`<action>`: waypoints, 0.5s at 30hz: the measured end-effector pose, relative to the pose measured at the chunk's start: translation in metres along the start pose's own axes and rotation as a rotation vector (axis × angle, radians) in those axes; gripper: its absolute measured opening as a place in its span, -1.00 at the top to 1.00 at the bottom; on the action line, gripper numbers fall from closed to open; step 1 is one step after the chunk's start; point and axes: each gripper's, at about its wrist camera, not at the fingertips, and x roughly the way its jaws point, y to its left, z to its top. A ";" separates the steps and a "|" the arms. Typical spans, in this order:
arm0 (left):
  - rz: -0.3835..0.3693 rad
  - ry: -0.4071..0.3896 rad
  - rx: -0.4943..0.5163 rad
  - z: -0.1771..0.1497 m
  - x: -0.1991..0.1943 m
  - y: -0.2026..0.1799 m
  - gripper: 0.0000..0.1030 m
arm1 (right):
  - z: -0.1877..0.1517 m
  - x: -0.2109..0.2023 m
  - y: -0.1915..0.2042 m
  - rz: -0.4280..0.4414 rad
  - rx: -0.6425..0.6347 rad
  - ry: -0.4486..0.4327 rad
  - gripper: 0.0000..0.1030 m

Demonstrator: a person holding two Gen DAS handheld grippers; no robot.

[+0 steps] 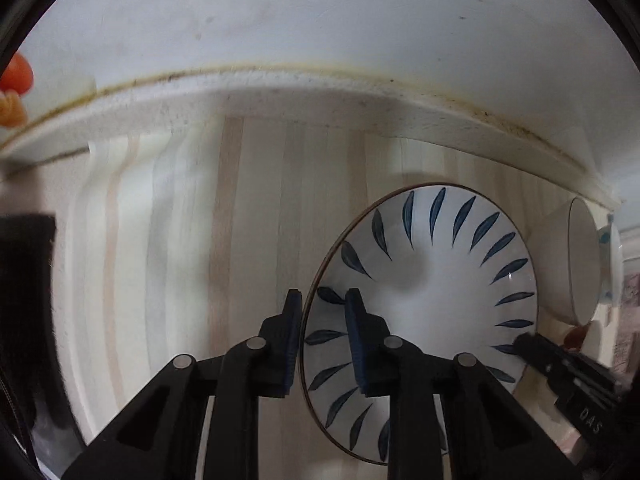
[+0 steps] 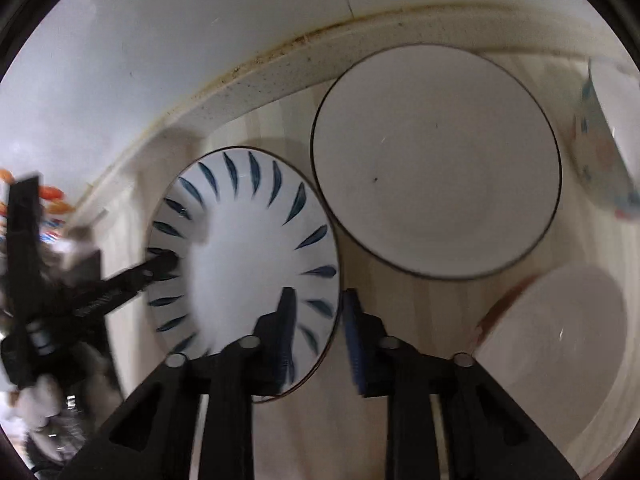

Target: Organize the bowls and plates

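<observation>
While both grippers straddle opposite rims of the leaf-pattern plate, their jaws stand open. Grasping is in hand. Next, closing and lifting toward the white plate seems required.

leaf plate lies on the counter, left of the plain plate.

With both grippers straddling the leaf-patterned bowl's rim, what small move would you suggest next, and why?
Probably close both sets of jaws. The left gripper and right gripper each have one finger inside and one outside the leaf-patterned bowl, open, on opposite sides.
</observation>
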 end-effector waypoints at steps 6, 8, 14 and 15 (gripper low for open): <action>0.018 -0.030 0.014 -0.012 -0.014 -0.004 0.66 | -0.003 -0.004 -0.001 -0.017 -0.034 -0.030 0.83; 0.021 -0.052 0.015 -0.019 -0.025 -0.005 0.66 | -0.006 -0.009 0.001 -0.013 -0.045 -0.036 0.83; 0.010 -0.097 -0.001 -0.043 -0.067 0.000 0.66 | -0.015 -0.039 0.000 0.032 -0.074 -0.074 0.83; 0.003 -0.105 -0.009 -0.049 -0.076 0.000 0.66 | -0.018 -0.047 0.000 0.037 -0.085 -0.082 0.83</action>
